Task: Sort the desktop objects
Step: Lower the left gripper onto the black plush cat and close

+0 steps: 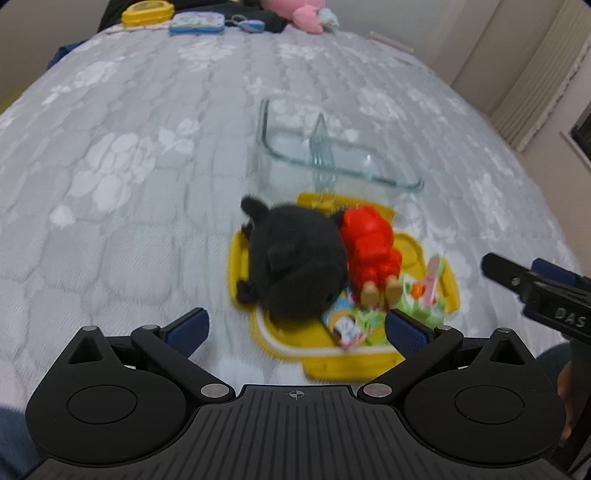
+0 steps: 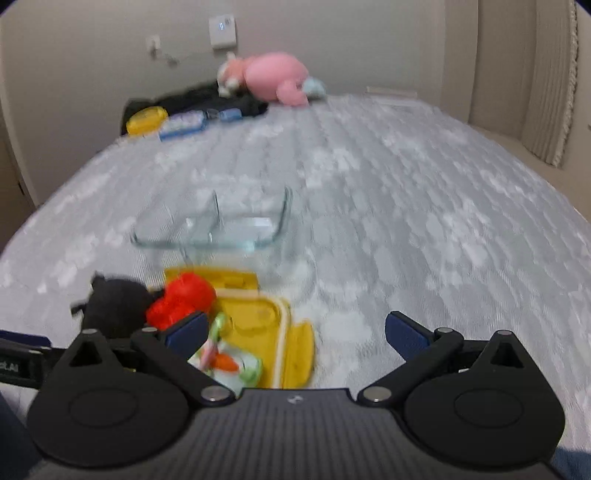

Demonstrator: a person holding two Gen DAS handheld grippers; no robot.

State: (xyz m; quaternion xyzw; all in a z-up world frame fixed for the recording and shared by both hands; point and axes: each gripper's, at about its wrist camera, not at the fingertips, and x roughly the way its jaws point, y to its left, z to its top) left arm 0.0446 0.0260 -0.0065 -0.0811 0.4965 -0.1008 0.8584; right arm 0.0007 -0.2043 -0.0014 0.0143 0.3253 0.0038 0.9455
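A yellow lid [image 1: 321, 354] lies on the grey quilted bed. On it rest a black plush toy [image 1: 295, 258], a red toy figure [image 1: 369, 247] and a small green and orange toy [image 1: 424, 291]. Behind it stands a clear glass divided container [image 1: 332, 147]. My left gripper [image 1: 295, 328] is open just in front of the lid. My right gripper [image 2: 295, 332] is open over the lid's right edge [image 2: 295, 354]; it shows at the right of the left wrist view [image 1: 535, 291]. The right wrist view also shows the black plush [image 2: 110, 306], red figure [image 2: 181, 299] and glass container [image 2: 221, 225].
At the far edge of the bed lie a yellow box [image 1: 147, 13], a blue tin [image 1: 197, 22], scissors [image 1: 247, 24] and a pink plush [image 2: 273, 77] on dark cloth. A wall and curtain [image 2: 546, 74] stand to the right.
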